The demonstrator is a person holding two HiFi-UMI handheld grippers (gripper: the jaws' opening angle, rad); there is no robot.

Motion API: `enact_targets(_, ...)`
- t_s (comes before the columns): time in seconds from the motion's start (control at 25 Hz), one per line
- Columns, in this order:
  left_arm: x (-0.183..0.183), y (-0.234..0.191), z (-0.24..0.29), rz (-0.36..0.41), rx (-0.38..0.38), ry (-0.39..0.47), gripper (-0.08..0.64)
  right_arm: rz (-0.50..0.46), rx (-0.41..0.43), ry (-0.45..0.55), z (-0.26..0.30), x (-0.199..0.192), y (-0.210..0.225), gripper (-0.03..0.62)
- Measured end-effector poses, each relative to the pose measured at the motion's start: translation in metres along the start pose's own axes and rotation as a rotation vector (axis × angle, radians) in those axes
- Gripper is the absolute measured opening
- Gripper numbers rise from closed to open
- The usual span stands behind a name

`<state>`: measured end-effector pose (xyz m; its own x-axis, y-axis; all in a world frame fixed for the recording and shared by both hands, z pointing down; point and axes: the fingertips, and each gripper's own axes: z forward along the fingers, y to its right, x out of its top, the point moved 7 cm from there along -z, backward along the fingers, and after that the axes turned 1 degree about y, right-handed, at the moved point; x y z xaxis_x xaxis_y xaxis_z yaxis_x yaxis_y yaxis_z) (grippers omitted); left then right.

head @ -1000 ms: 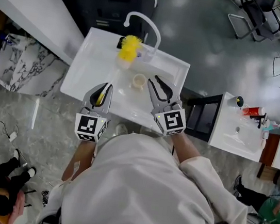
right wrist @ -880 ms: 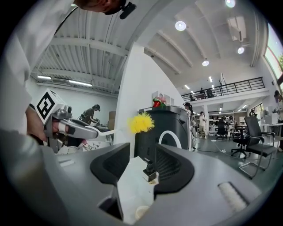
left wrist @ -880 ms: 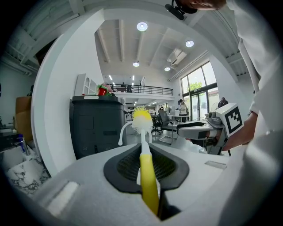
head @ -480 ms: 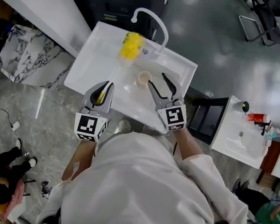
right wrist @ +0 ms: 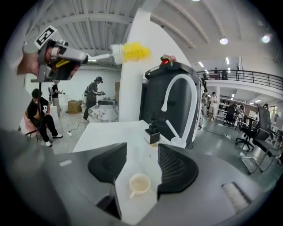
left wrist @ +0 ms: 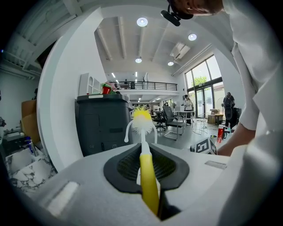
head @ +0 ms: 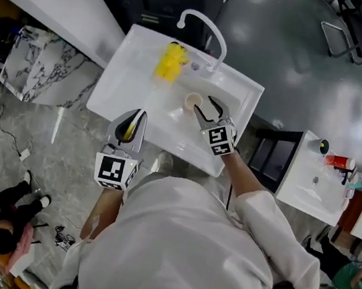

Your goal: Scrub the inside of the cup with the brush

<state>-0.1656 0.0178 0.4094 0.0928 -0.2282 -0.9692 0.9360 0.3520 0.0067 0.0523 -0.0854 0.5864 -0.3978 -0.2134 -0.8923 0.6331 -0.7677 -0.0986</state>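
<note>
L gripper (left wrist: 146, 152) is clamped on the brush (left wrist: 149, 178). Jaws are narrow, w/ the pads pinching the yellow handle, which runs straight out along the jaw line. The white stem and fluffy yellow-white bristle head stick out well past the tips, up in the air ahead of the gripper. In head view the bristle head shows over the far end of the sink (head: 118, 94), near the faucet (head: 207, 27). In the right gripper view this gripper sits high and off to the left, w/ the brush held roughly level.

R gripper (right wrist: 142, 150) has its jaws wide; they have just been opening. The cup (right wrist: 139, 184) shows in the gap btwn the two black pads, but neither pad touches it. It's small, cream-coloured and upright on the white sink surface, mouth up, handle toward the left jaw's side. In head view it sits just at the tips. The faucet stands farther ahead of this gripper, beyond the cup, w/ a small dark item (right wrist: 152, 132) at its base. R gripper is ahead of and to the right of L gripper, and the two are well apart.
</note>
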Motion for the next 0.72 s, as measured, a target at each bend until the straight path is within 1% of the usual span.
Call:
enact_targets(0.32,-0.005,-0.007,-0.004,0.005,0.027,-0.033,0.043,0.025,0.061,-0.222,0.047,-0.067,-0.005,0.219)
enact_targets(0.52,-0.013,-0.013,-0.001,0.006,0.039,-0.053,0.043,0.042,0.076,-0.305,0.07,-0.101,-0.007,0.216)
enact_targets(0.72,-0.016,-0.015,0.002,0.014,0.038,-0.08,0.043,0.064,0.078,-0.378,0.088,-0.127,-0.008,0.213)
